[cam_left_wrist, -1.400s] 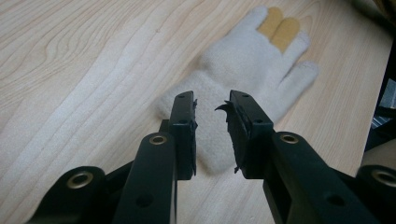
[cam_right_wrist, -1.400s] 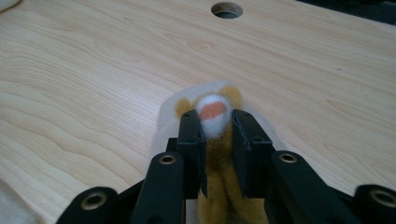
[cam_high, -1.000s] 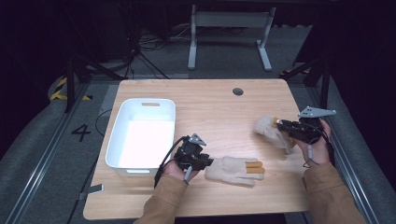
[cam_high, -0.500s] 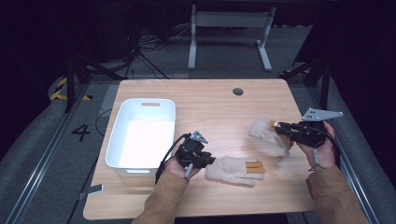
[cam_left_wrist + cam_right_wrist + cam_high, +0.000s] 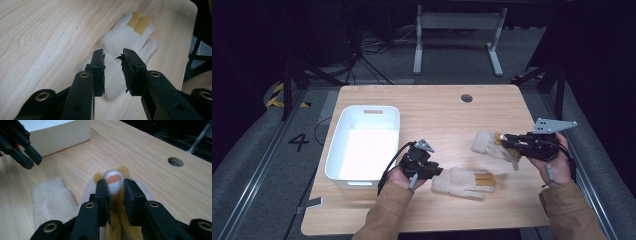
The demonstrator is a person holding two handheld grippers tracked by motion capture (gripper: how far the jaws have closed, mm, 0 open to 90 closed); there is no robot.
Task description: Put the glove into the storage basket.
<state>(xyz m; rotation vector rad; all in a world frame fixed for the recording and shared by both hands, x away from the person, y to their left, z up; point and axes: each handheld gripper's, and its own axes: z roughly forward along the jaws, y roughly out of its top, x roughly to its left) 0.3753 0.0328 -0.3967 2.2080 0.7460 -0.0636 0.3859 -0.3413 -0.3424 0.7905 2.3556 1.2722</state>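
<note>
Two cream knit gloves with yellow-tan fingertips lie on the wooden counter (image 5: 437, 115). The near glove (image 5: 462, 182) lies flat toward the counter's six o'clock edge, its cuff pointing to nine o'clock and its fingers to three o'clock. The left gripper (image 5: 432, 171) sits just at that cuff; in the left gripper view its two black fingers (image 5: 98, 67) stand partly open, astride the cuff end of the glove (image 5: 120, 50), with a clear gap between them and nothing pinched that can be made out. Whether they touch the fabric cannot be told.

The far glove (image 5: 488, 144) lies at about three o'clock on the counter, well apart from the near one. The right gripper (image 5: 503, 140) reaches in from three o'clock, and the right gripper view shows its fingers (image 5: 102, 195) closed around one yellow-tan glove finger (image 5: 114, 181), whose white and orange tip pokes up between them; the cuff (image 5: 53, 197) rests on the counter at that view's left.

A white plastic bin (image 5: 337, 155) sits at nine o'clock on the counter, beside the left gripper. A round cable hole (image 5: 467, 98) marks the counter near twelve o'clock. Tan sleeves (image 5: 384, 215) come in from six o'clock.
</note>
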